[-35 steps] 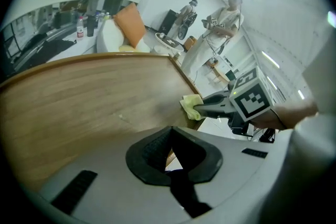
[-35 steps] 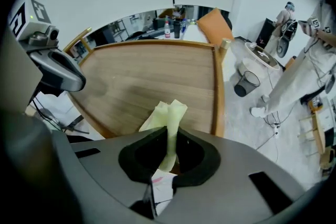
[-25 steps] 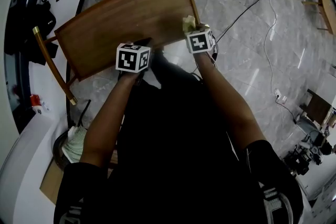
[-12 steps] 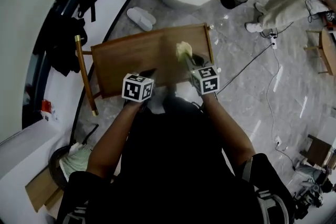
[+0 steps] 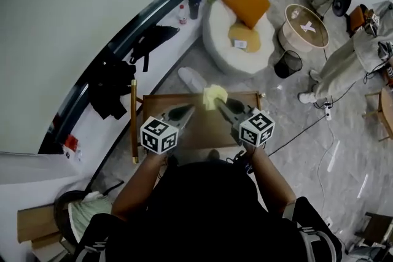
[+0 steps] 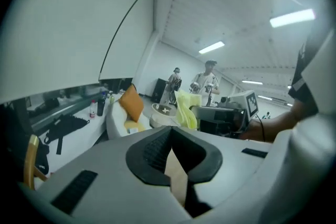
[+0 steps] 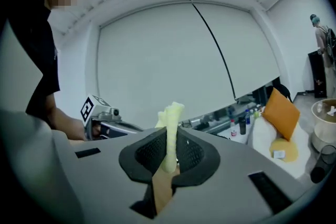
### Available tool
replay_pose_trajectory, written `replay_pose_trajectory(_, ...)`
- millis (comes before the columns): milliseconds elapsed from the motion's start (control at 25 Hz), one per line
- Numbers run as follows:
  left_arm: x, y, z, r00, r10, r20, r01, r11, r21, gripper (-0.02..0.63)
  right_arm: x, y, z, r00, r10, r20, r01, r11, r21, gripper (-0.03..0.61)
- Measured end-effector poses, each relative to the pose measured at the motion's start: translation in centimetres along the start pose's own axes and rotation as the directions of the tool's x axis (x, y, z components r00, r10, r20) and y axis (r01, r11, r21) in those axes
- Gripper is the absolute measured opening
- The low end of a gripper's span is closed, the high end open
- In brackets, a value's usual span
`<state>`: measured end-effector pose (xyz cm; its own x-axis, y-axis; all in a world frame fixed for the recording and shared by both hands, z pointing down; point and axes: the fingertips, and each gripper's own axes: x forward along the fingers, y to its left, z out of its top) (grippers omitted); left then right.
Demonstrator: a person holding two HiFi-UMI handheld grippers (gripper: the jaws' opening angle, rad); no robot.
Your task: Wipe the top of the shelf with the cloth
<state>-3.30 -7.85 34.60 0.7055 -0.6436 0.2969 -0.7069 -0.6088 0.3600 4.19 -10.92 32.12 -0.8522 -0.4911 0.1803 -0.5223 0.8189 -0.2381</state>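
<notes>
My left gripper [image 5: 186,110] is over the wooden shelf [image 5: 199,131], fingers pressed together with nothing between them. My right gripper [image 5: 219,103] is next to it, also over the shelf, fingers pinching the yellow cloth [image 5: 214,95]. The cloth sticks up past the fingertips, right around the shelf's far edge; can't tell if it's touching the top. Beyond the shelf there's a white beanbag seat [image 5: 224,49] with an orange cushion [image 5: 245,0] on it.
</notes>
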Motion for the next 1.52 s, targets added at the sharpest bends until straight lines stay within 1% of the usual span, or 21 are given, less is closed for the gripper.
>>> replay_pose_trajectory(80,-1.9,0.1,2.0,0.999,-0.012,0.053,0.011,0.999,0.033,0.011,-0.2,1.2,2.0,0.999,0.036,0.025,-0.036,0.999,-0.019,0.043)
replay_pose_trajectory(240,-4.9,1.6,6.1,0.991,0.002,0.133,-0.011,0.997,0.07,0.011,-0.8,2.5,6.0,0.992,0.108,0.069,-0.101,0.99,-0.094,0.043)
replay_pose_trajectory(360,-5.7,1.3,8.4,0.986,0.009,0.168,-0.026,0.995,0.1,0.011,-1.8,2.9,7.7,0.987,0.134,0.089,-0.123,0.985,-0.118,0.043)
replay_pose_trajectory(440,-5.7,1.0,9.2,0.983,0.007,0.184,-0.029,0.993,0.117,0.011,-2.0,2.8,7.9,0.986,0.137,0.091,-0.126,0.985,-0.117,0.043)
replay_pose_trajectory(600,-5.1,1.0,9.6,0.98,-0.02,0.198,-0.002,0.994,0.111,0.011,-1.3,2.9,7.4,0.987,0.138,0.082,-0.129,0.986,-0.104,0.043)
replay_pose_trajectory(800,-3.5,-0.8,9.4,0.978,-0.093,0.188,0.07,0.99,0.123,0.011,-1.9,2.3,7.6,0.983,0.151,0.108,-0.141,0.986,-0.09,0.043)
replay_pose_trajectory(920,-2.6,-1.8,9.4,0.966,-0.148,0.213,0.124,0.985,0.123,0.011,-2.5,2.2,7.5,0.98,0.17,0.099,-0.161,0.982,-0.096,0.043)
replay_pose_trajectory(1040,-1.2,-2.4,9.3,0.957,-0.173,0.231,0.148,0.982,0.121,0.011,-3.5,1.6,7.4,0.98,0.18,0.089,-0.172,0.981,-0.089,0.043)
replay_pose_trajectory(1240,1.4,-4.4,9.2,0.951,-0.228,0.21,0.199,0.969,0.148,0.011,-5.4,1.4,6.0,0.963,0.26,0.072,-0.258,0.965,-0.038,0.043)
replay_pose_trajectory(1520,5.4,-7.3,7.9,0.95,-0.27,0.157,0.252,0.959,0.129,0.011,-8.7,-1.0,5.7,0.965,0.252,0.066,-0.251,0.968,-0.022,0.043)
